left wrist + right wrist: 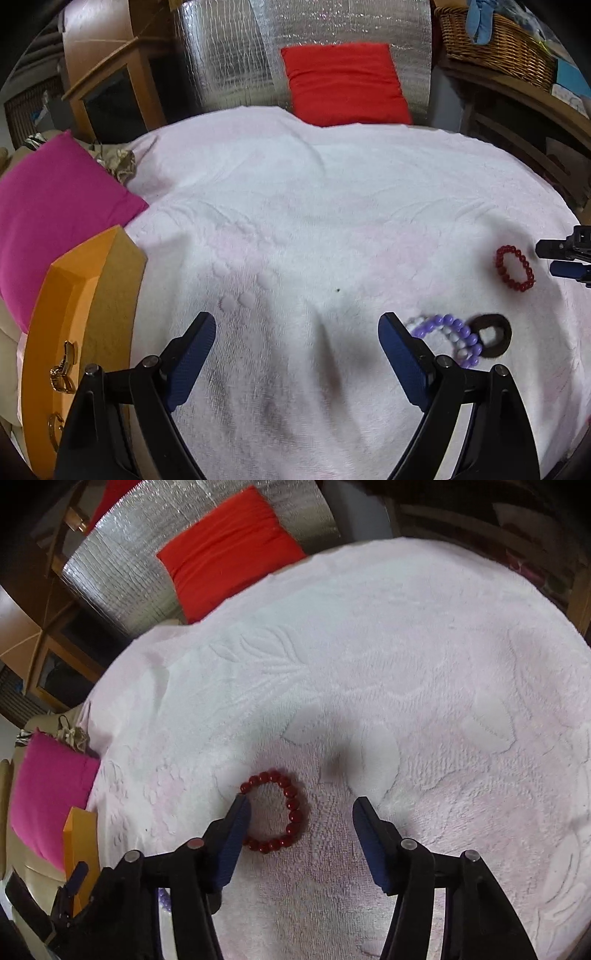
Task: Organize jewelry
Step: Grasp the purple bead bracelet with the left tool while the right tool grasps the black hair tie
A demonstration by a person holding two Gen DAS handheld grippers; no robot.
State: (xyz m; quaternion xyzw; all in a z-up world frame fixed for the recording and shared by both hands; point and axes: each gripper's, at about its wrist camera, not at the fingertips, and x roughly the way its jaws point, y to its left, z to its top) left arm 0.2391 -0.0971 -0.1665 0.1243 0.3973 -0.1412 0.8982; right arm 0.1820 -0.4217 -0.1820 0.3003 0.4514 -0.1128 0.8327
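A red bead bracelet (293, 812) lies flat on the pale pink towel (369, 664). My right gripper (301, 801) hovers over it, open. Its left finger (232, 834) covers the ring's left side, and the right side of the ring lies between the jaws, with no pad pressing on it. My left gripper (295, 321) is open over bare towel, with nothing between its fingers. Just right of it lie a purple bead bracelet (450, 330) and a dark ring-shaped bangle (495, 334). The red bracelet (515, 267) lies farther right, beside the right gripper (565, 254).
An orange box (85, 295) with gold fittings (62, 373) stands at the towel's left edge, against a magenta cushion (55, 206). A red cushion (343, 81) leans on silver foil (229, 55) at the back. A wicker basket (495, 40) sits on wooden shelving at the far right.
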